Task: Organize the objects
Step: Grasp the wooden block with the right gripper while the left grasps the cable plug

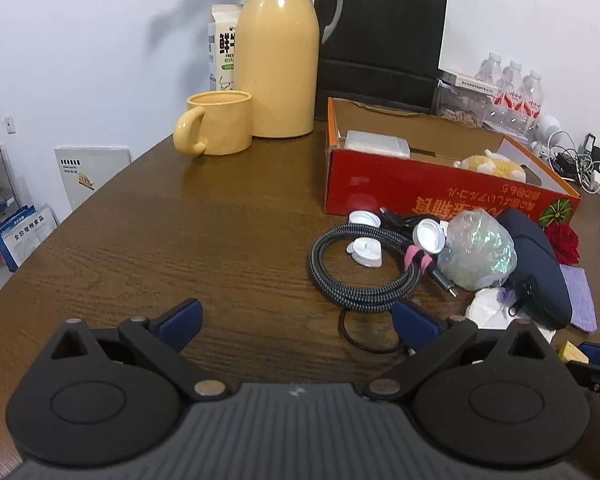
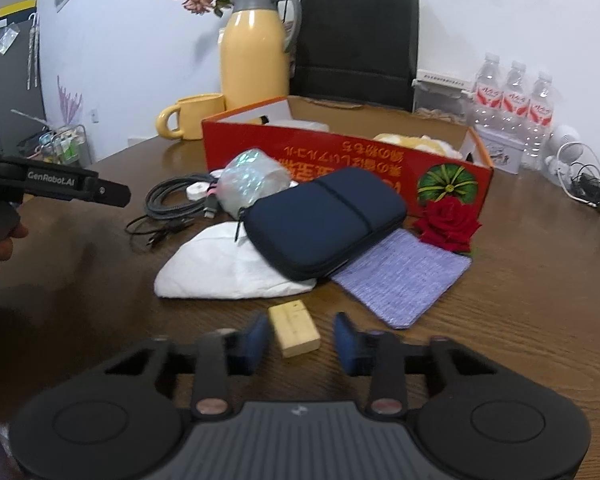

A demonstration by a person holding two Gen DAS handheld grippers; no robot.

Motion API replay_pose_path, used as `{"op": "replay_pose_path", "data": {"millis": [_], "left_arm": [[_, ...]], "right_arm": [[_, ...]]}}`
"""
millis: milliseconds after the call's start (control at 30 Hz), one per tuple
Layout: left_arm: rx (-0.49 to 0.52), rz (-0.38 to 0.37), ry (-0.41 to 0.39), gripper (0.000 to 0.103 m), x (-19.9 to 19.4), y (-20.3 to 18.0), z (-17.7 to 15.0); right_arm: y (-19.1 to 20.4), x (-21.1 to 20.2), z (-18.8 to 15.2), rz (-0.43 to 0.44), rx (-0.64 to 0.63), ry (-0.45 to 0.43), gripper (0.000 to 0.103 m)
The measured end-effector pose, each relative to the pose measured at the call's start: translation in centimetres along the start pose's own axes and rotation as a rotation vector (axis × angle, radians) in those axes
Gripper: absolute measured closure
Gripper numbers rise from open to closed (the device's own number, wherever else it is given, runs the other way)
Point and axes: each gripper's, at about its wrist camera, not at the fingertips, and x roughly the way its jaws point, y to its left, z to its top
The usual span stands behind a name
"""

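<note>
Brown wood-grain table (image 2: 540, 300) fills both of my views, backed by a white wall. Largest on it is the red cardboard box (image 2: 340, 156), open on top, with a plush toy already inside. In front of it lies a clutter: a navy zip case (image 2: 324, 220) resting on a white cloth (image 2: 228, 272), a lilac knitted pad (image 2: 404, 280), a coiled braided cable (image 1: 364, 268), and a red rose (image 2: 448, 224).

Smallest is the pale wooden block (image 2: 294, 332), lying flat on the table just in front of my right gripper (image 2: 300, 340). I see its blue pads on either side of the block, narrowed but, as far as I can tell, with a gap on the right side, so I don't count it as gripped yet. To do this well I judge I should centre the block, close squarely on its long sides, then lift clear before heading for the box.

My left gripper (image 1: 296, 320) is spread wide over bare table, holding nothing.
</note>
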Motion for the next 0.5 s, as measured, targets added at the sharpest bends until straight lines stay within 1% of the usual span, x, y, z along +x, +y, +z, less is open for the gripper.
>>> {"op": "replay_pose_path", "data": {"millis": [200,500], "left_arm": [[0.008,-0.008,0.016,0.0,0.3,-0.3,-0.3],[0.037,-0.041,0.026,0.0,0.7,-1.8,-0.4]], "right_arm": [[0.2,-0.2,-0.3,0.017,-0.013,-0.011,0.08],[-0.7,-0.8,0.1,-0.027,0.044,-0.071,0.08]]}}
